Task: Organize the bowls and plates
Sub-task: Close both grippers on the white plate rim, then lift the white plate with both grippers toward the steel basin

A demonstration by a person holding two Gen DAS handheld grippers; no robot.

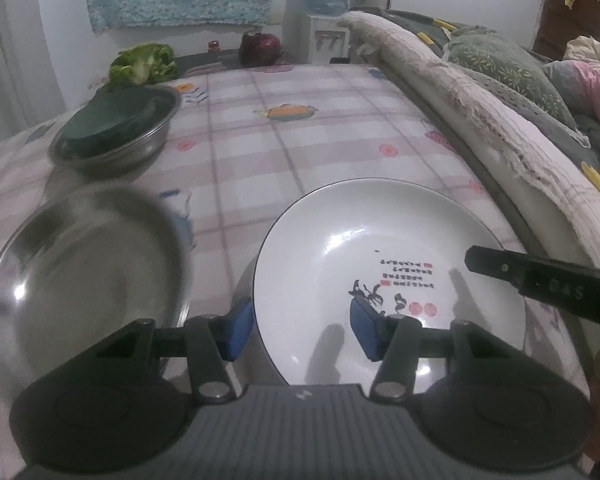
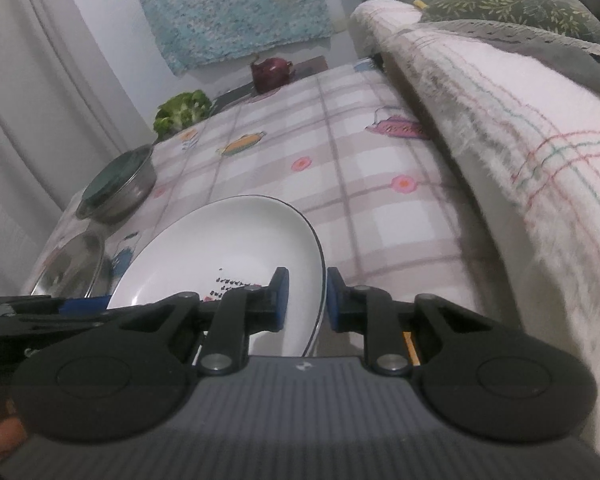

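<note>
1. White plate [image 1: 380,248], one: deep, dark-rimmed, printed with red and black characters and a dark brush figure. It lies on the near right part of the table, just beside the sofa's arm.
2. Right gripper [image 2: 305,300], one: its two blue pads straddle the plate's right rim, one inside the plate and one outside, drawn close together on the rim so that it grips the plate.
3. Left gripper [image 1: 302,326], one: its blue fingers [image 1: 363,330] stand apart across the plate's near left rim, one outside the rim, one over the plate's inside. Whether either pad presses on the plate cannot be told.
4. Steel dish [image 1: 84,264], one: shallow, shiny, empty, at the near left, left of the plate and apart from it.
5. Steel bowl [image 1: 116,136], one: farther back on the left, with one dark green round thing, plate or lid unclear, lying in it.
6. Tablecloth [image 1: 300,152], one: pink-grey check with small flower and kitchenware prints, covering the table.
7. Leafy greens [image 1: 144,64], one bunch: far left edge.
8. Dark red round object [image 1: 260,48], one: far centre, kind unclear.
9. Water dispenser [image 1: 328,20], one, with one blue bottle: far right of centre.
10. Sofa arm [image 1: 480,128], one: draped in frayed pale cloth, along the table's right side.
</note>
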